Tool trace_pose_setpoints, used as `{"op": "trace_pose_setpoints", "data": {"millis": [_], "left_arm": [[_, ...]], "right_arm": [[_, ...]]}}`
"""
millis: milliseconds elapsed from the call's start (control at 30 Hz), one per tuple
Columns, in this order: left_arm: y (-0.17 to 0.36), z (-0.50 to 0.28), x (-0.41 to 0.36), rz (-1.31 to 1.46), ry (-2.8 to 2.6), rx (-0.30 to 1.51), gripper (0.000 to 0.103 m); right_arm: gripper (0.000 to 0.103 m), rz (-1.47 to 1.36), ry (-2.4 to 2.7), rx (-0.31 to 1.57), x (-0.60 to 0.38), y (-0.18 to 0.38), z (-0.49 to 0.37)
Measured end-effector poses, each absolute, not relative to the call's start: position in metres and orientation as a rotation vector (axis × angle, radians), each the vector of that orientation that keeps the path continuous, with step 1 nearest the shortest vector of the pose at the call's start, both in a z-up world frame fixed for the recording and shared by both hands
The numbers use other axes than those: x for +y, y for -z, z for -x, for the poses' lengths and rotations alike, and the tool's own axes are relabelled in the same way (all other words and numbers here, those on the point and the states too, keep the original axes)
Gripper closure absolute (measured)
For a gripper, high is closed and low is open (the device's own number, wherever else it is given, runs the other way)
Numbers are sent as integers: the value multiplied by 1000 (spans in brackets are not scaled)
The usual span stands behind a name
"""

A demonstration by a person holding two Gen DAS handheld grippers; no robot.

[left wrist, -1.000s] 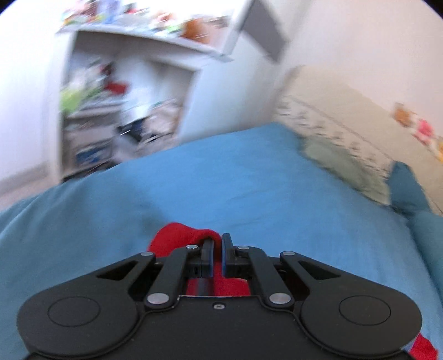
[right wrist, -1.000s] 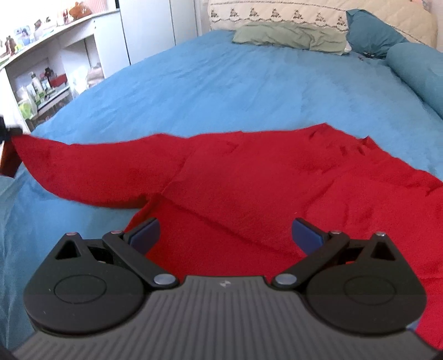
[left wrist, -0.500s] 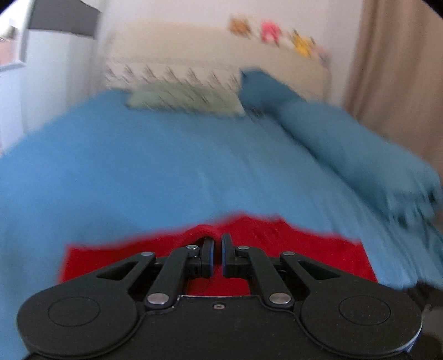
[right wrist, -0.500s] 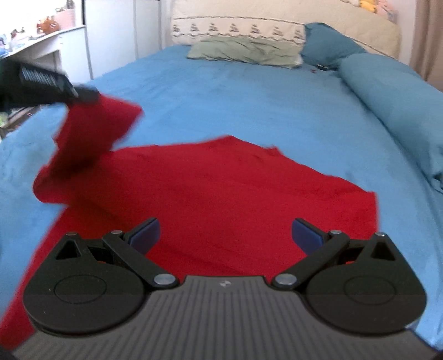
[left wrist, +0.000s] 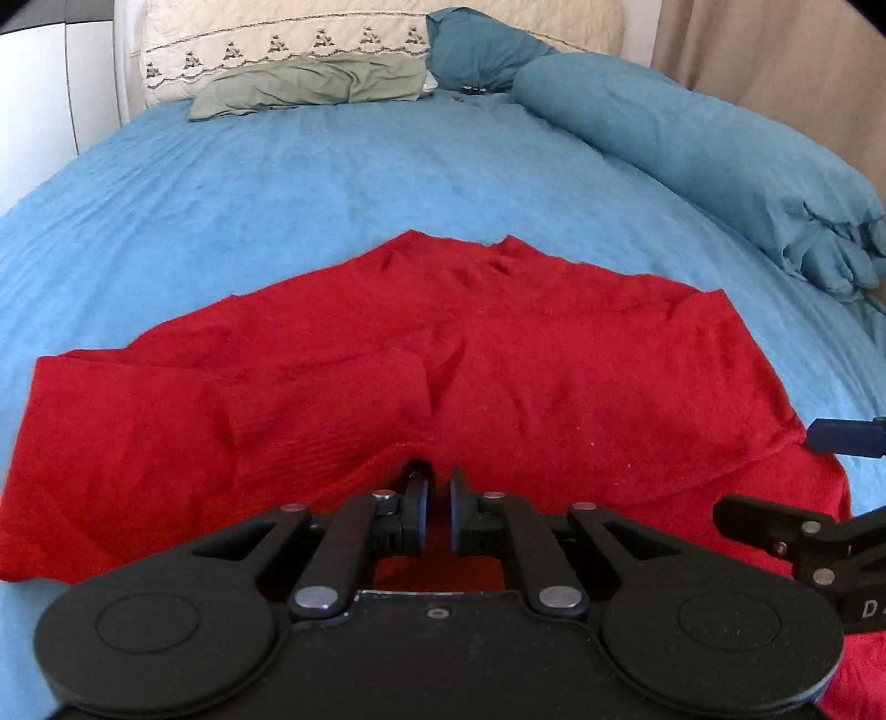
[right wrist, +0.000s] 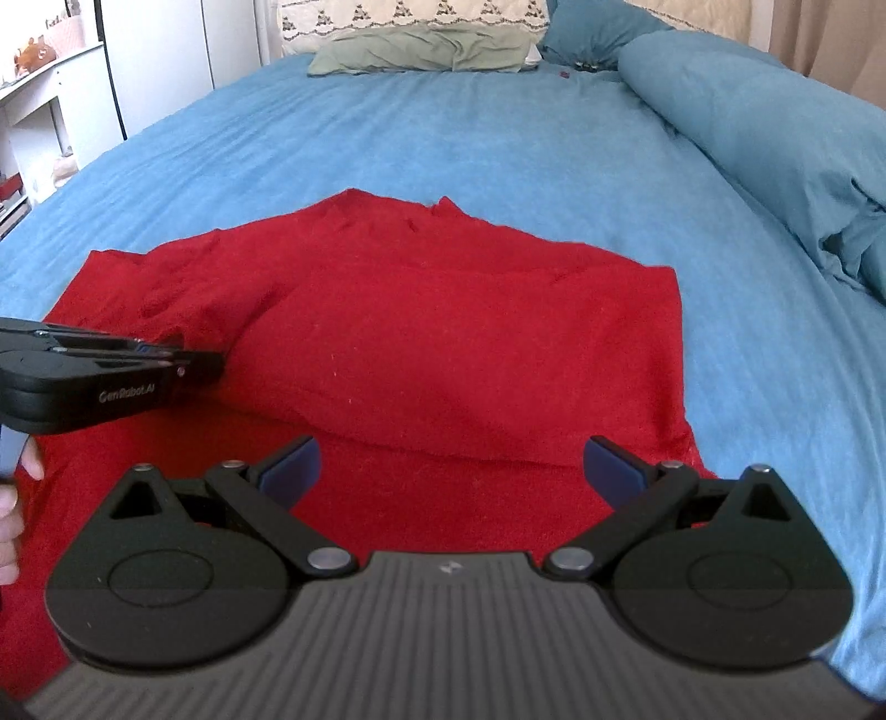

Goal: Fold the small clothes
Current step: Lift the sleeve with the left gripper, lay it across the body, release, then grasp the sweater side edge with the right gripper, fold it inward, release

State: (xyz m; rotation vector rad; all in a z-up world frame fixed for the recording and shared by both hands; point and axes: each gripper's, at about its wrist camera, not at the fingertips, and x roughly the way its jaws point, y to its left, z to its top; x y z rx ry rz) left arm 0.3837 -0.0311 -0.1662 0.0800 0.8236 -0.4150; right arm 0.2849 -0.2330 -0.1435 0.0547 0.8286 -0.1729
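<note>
On the blue bed sheet (left wrist: 332, 183), a red sweater (left wrist: 554, 376) lies spread, one sleeve (left wrist: 332, 399) folded across its body.
Left gripper (left wrist: 433, 512) sits low at the sleeve's near edge, its jaws just easing apart a crack, nothing pinched between them. Right gripper (right wrist: 449, 468) hangs wide and empty over the near hem. Far off, a green pillow (right wrist: 421, 52); on the right, a rolled teal duvet (right wrist: 775, 133).

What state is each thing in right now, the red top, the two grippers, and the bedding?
Red top: lying on the bed, one sleeve folded in over the body, still wrinkled.
Left gripper: fingers just opened a crack, nothing between them, sleeve let go.
Right gripper: fingers wide open over the near part of the top, holding nothing.
Blue bed sheet: spread flat.
Blue duvet: rolled up along the bed's edge.
</note>
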Motion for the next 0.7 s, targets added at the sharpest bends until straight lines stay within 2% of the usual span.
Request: {"op": "trace_pose_setpoints", "data": {"millis": [33,67,100,133,200,500,700], "left_arm": [[162,-382,-28,-75,412,817,68],[157,-380,-26,-72,414,808,54],[152,-377,-20,-63,421,792,30],[147,-373,-13,-57,418,775,14],[140,-367,4,-58,379,750,1],[135,-364,87,14,166,731,1],[149,-374,123,26,85,761,1]], "right_arm": [[0,-47,171,824,-232,142,-286],[0,-40,169,819,-231,140,-287],[0,-36,166,814,-229,137,-287],[0,-37,163,813,-228,136,-287],[0,-55,146,816,-227,131,-288],[0,17,26,785,-179,117,-310],[0,344,-83,765,-107,132,-335]]}}
